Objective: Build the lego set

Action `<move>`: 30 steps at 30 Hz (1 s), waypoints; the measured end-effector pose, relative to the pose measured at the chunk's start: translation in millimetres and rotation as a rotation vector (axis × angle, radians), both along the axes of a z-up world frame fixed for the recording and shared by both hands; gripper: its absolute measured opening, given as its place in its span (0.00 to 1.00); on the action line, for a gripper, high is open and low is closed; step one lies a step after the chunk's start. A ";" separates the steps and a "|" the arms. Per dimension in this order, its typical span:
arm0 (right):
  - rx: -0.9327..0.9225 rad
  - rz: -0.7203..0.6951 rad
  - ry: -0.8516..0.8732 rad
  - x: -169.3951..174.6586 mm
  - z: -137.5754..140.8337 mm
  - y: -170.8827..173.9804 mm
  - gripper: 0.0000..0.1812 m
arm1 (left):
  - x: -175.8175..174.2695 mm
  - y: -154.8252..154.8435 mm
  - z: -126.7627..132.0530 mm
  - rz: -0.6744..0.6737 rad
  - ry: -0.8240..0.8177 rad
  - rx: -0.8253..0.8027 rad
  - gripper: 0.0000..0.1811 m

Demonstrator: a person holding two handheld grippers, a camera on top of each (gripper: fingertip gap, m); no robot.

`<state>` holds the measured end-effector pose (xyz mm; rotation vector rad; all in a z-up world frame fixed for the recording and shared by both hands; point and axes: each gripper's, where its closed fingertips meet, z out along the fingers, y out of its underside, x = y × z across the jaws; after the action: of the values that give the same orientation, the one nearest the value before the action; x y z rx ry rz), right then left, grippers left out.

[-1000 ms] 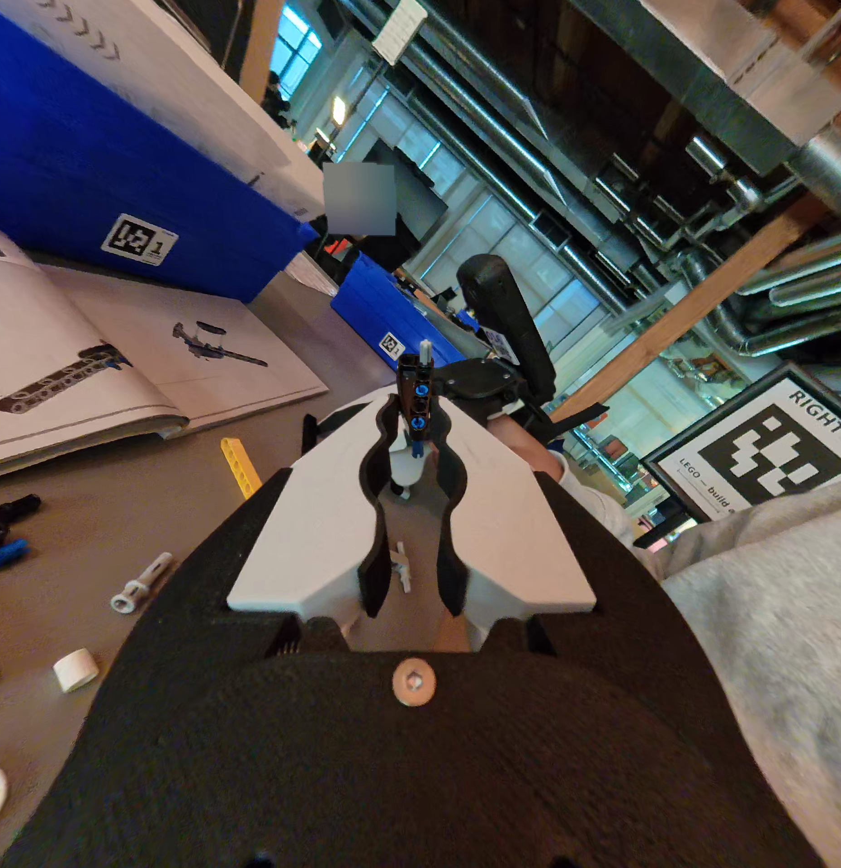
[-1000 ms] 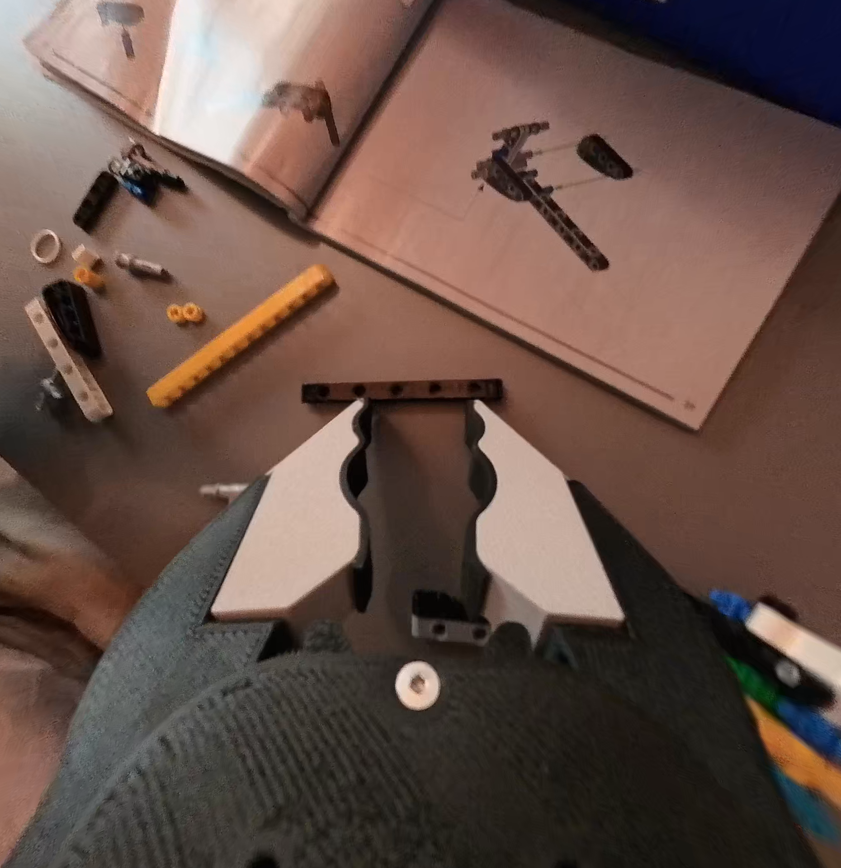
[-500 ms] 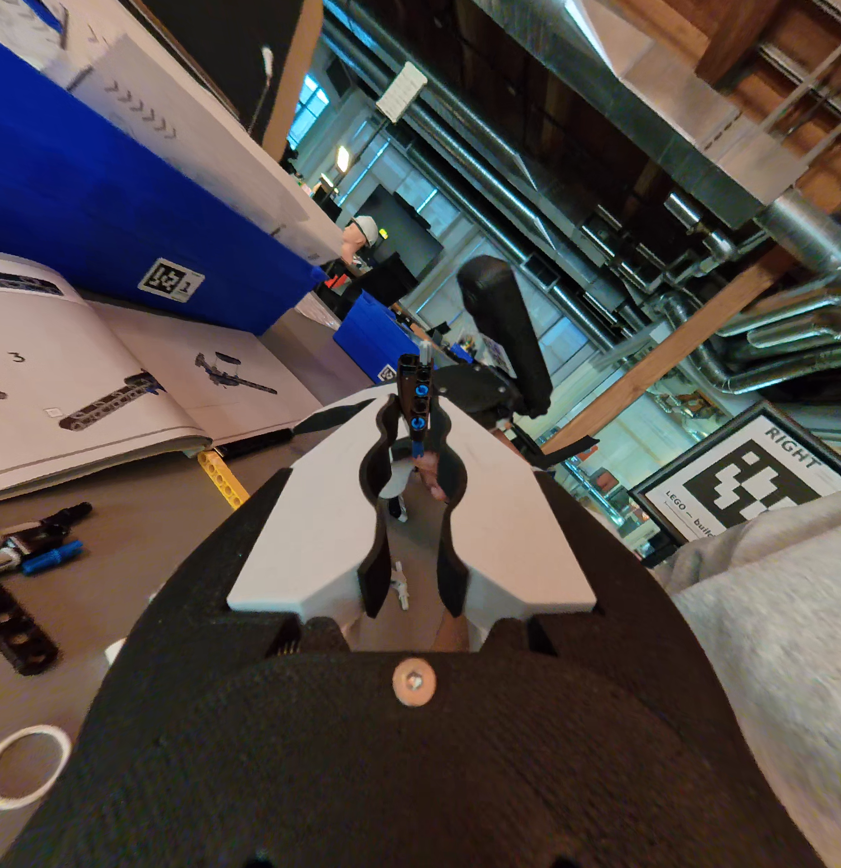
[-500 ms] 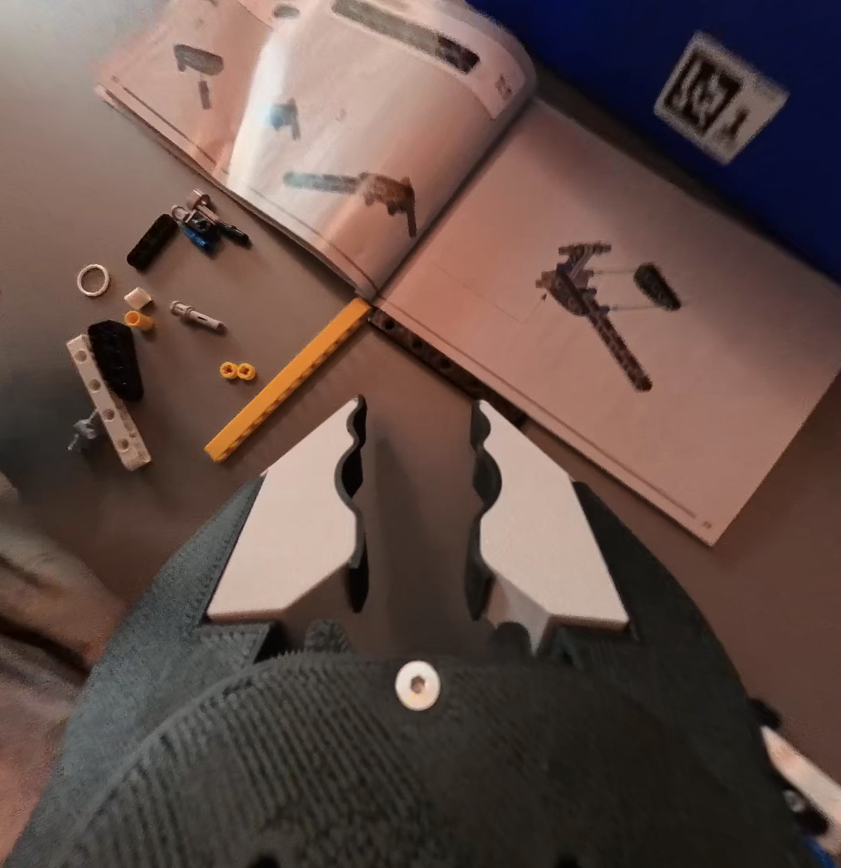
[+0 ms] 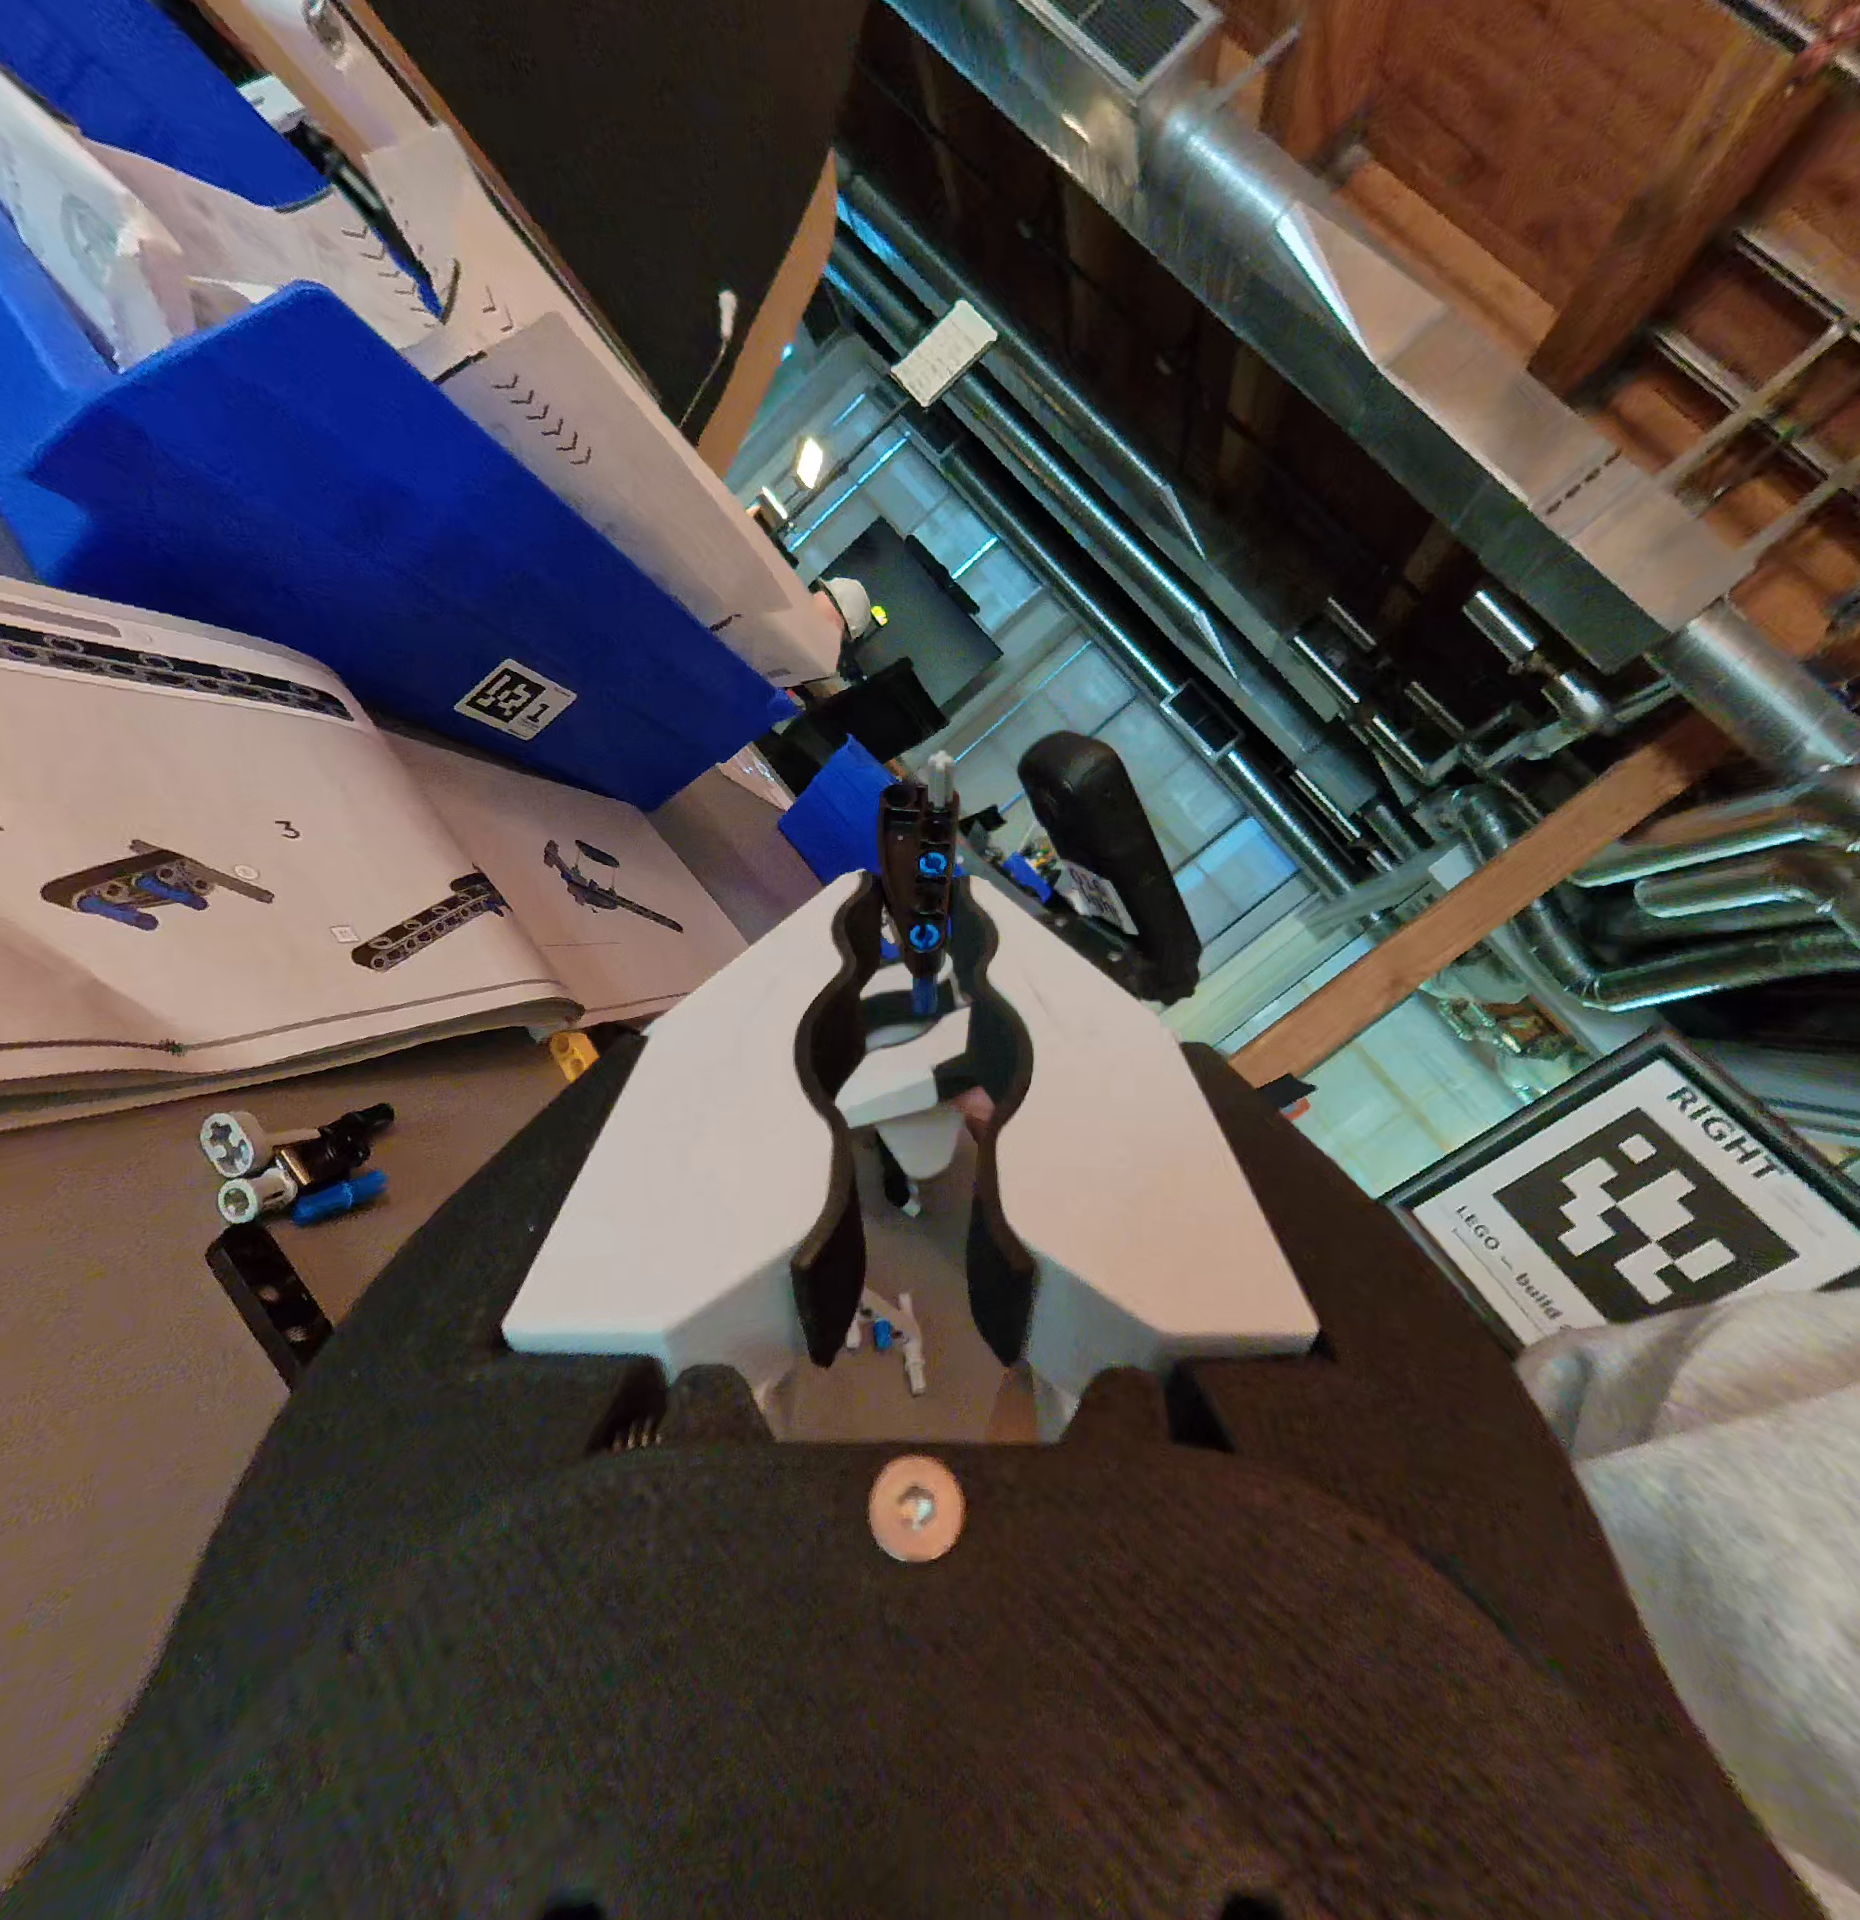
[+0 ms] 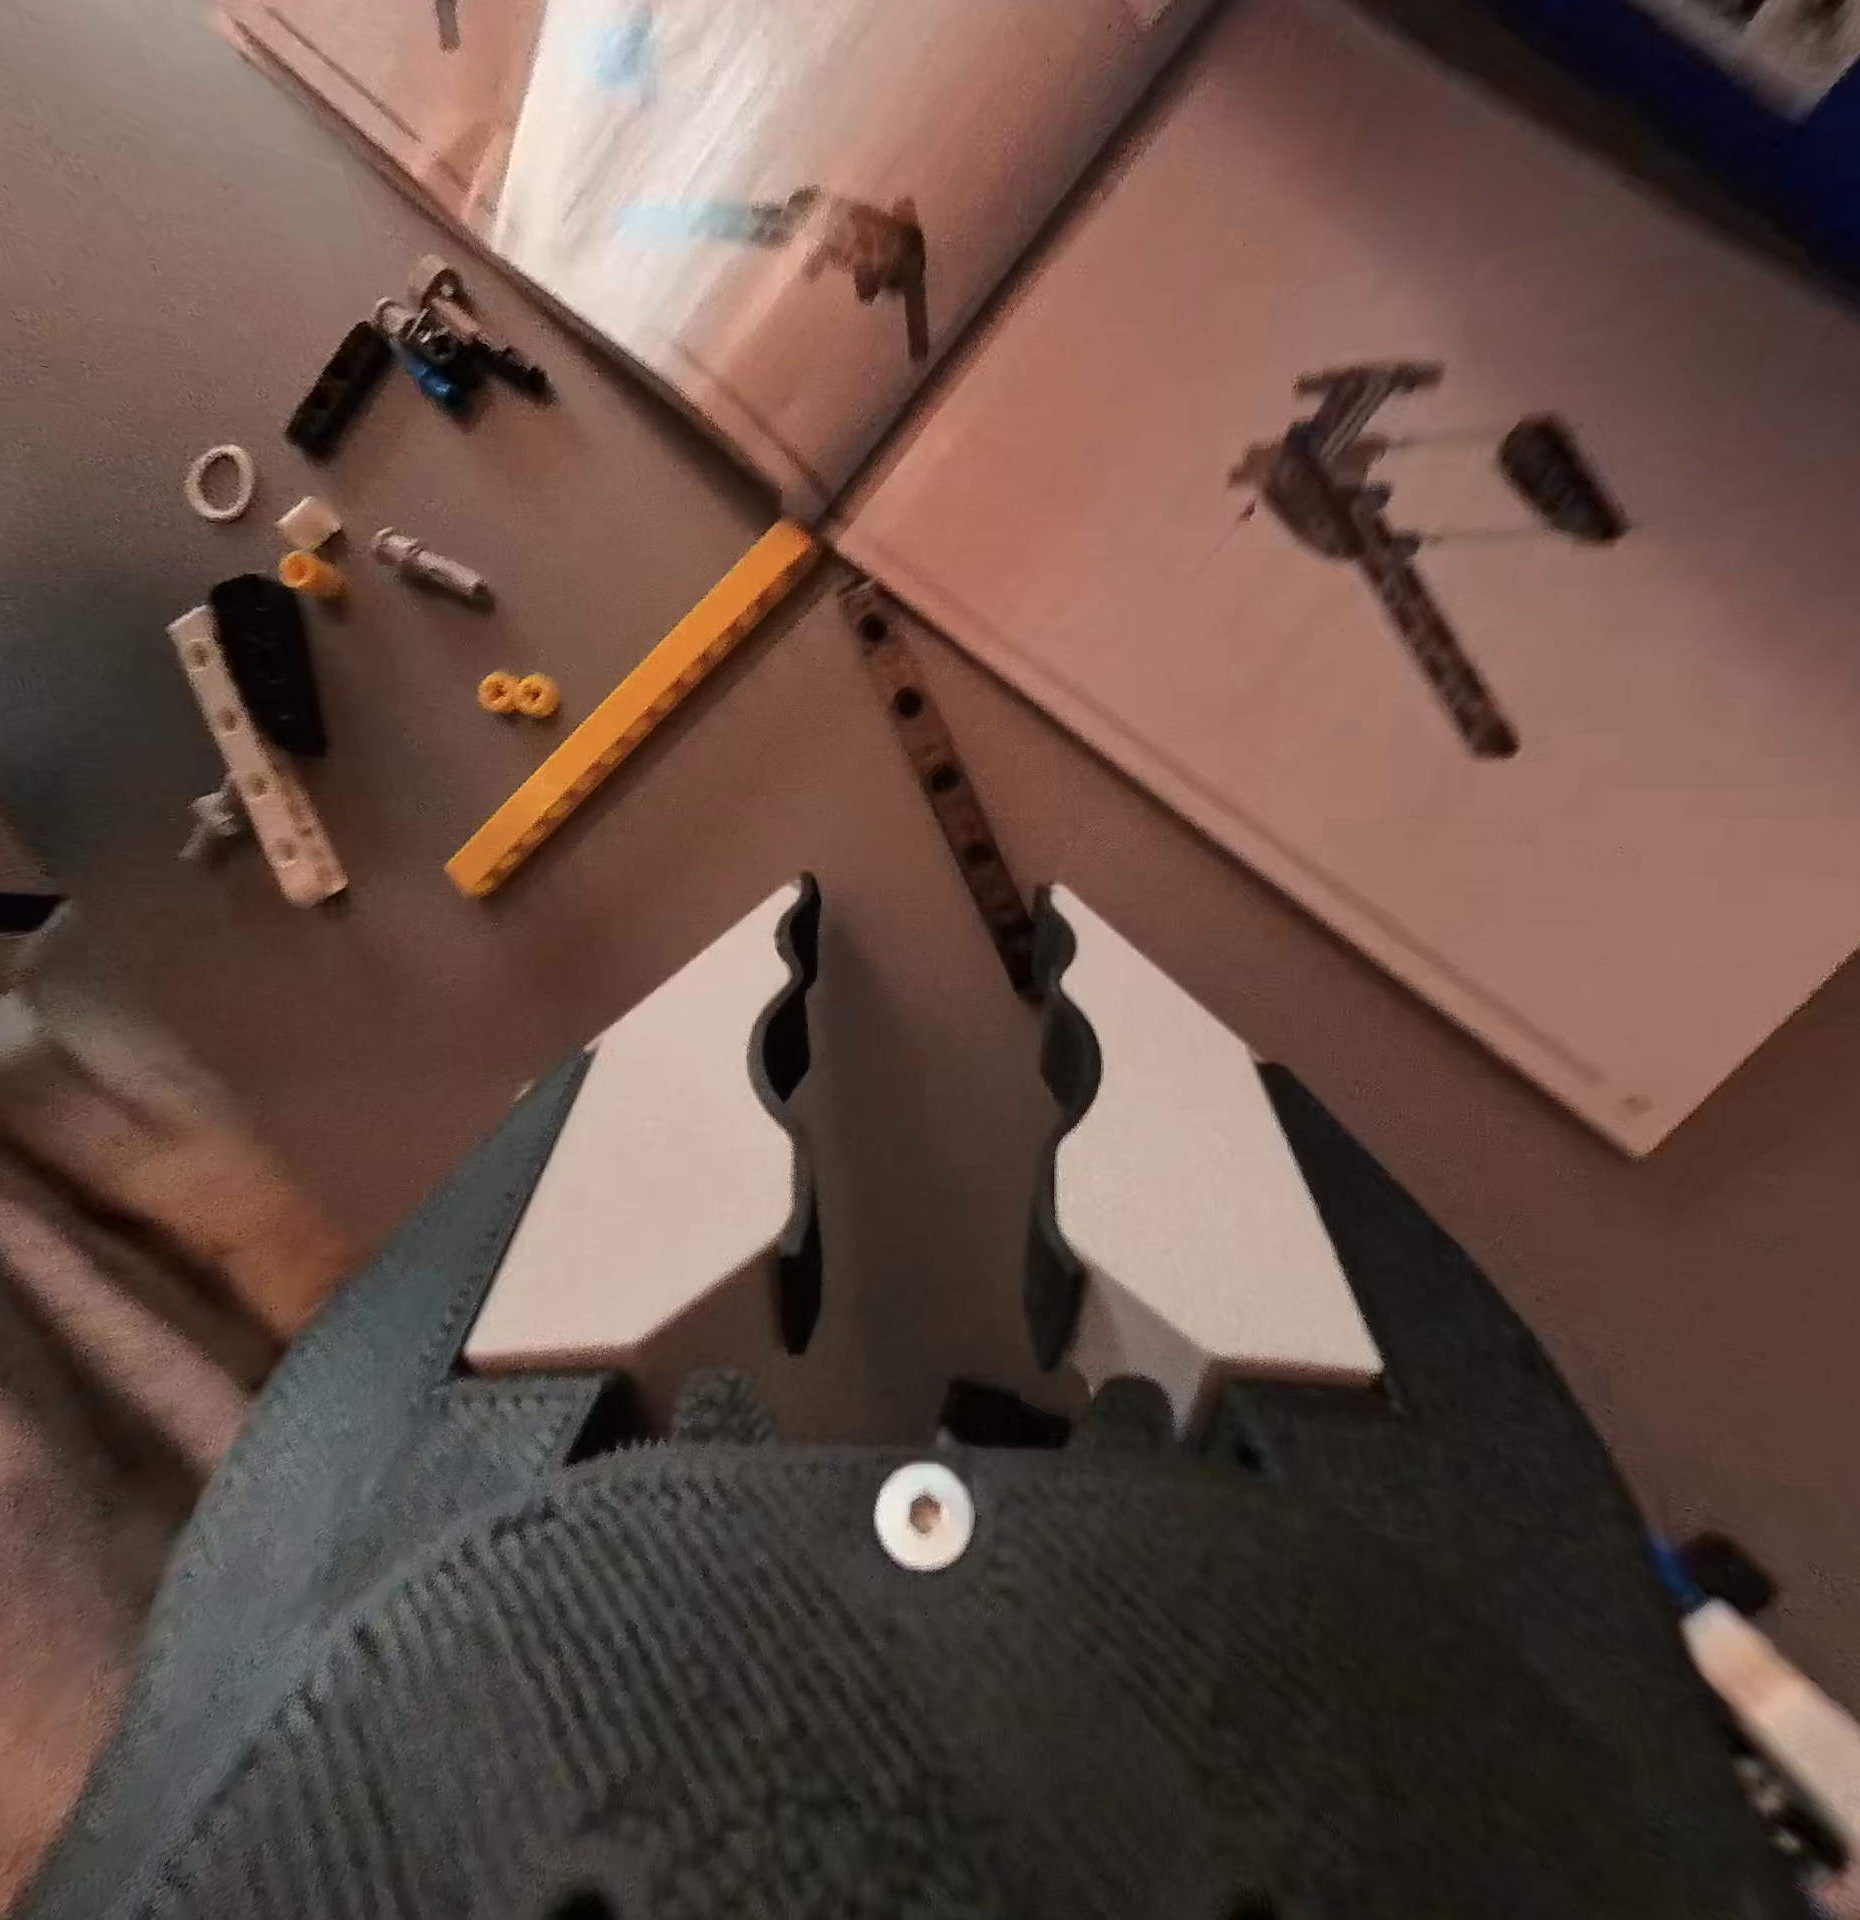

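My left gripper (image 5: 918, 920) is shut on a small black lego assembly (image 5: 918, 852) with blue pins and a grey axle on top, held up off the table. My right gripper (image 6: 926, 902) is open and empty above the table; it also shows behind the left one in the left wrist view (image 5: 1102, 873). A long black beam (image 6: 931, 764) lies on the table along the edge of the open manual (image 6: 1321, 644), its near end by my right fingertip. A long yellow beam (image 6: 635, 717) lies to its left.
Loose parts lie at the left: a white beam (image 6: 251, 758), a black curved panel (image 6: 266, 665), yellow bushes (image 6: 519, 694), a grey pin (image 6: 427, 566), a white ring (image 6: 219, 483). Blue bins (image 5: 334, 520) stand behind the manual (image 5: 230, 883). Pins (image 5: 282, 1164) lie nearby. One gripper's finger ends stand about 15 cm off the other's.
The black beam was across my right gripper's tips a second ago; it now lies on the table by the manual. The left gripper has tilted, still holding the assembly.
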<state>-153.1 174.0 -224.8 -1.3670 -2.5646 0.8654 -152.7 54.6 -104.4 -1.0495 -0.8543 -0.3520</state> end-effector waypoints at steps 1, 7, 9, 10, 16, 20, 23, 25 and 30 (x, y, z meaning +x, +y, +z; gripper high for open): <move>-0.025 -0.012 -0.031 7.5 0.8 -0.2 0.22 | 0.0 -0.1 -0.2 -0.002 -0.006 0.007 0.05; -0.174 0.080 -0.123 52.7 13.9 -20.1 0.22 | 2.7 5.5 -1.6 -0.007 0.006 -0.020 0.05; -0.197 0.068 -0.067 47.5 20.2 -18.0 0.21 | 3.7 7.6 -2.1 -0.008 0.011 -0.030 0.05; -0.195 0.046 -0.038 42.1 22.3 -14.1 0.21 | 4.0 8.2 -2.2 -0.007 0.014 -0.035 0.05; -0.164 -0.035 0.078 11.5 24.9 -6.6 0.22 | 2.3 8.8 -4.5 -0.004 0.010 -0.043 0.05; -0.118 -0.050 0.071 -1.6 14.3 -10.9 0.22 | 2.4 9.0 -5.7 -0.020 -0.014 -0.022 0.05; -0.102 -0.049 0.033 -5.8 3.6 -17.2 0.22 | 2.2 8.9 -6.4 -0.039 -0.047 0.016 0.05; -0.058 -0.056 0.046 -10.1 -0.4 -16.2 0.13 | 1.5 7.9 -6.1 -0.051 -0.078 0.058 0.05; -0.075 -0.026 0.182 -13.5 18.1 -31.6 0.04 | -4.0 -4.3 1.3 -0.080 -0.169 0.268 0.05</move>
<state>-166.6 142.4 -206.7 -1.2735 -2.3957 1.0389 -156.7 50.3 -103.1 -0.8139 -0.8892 -0.6118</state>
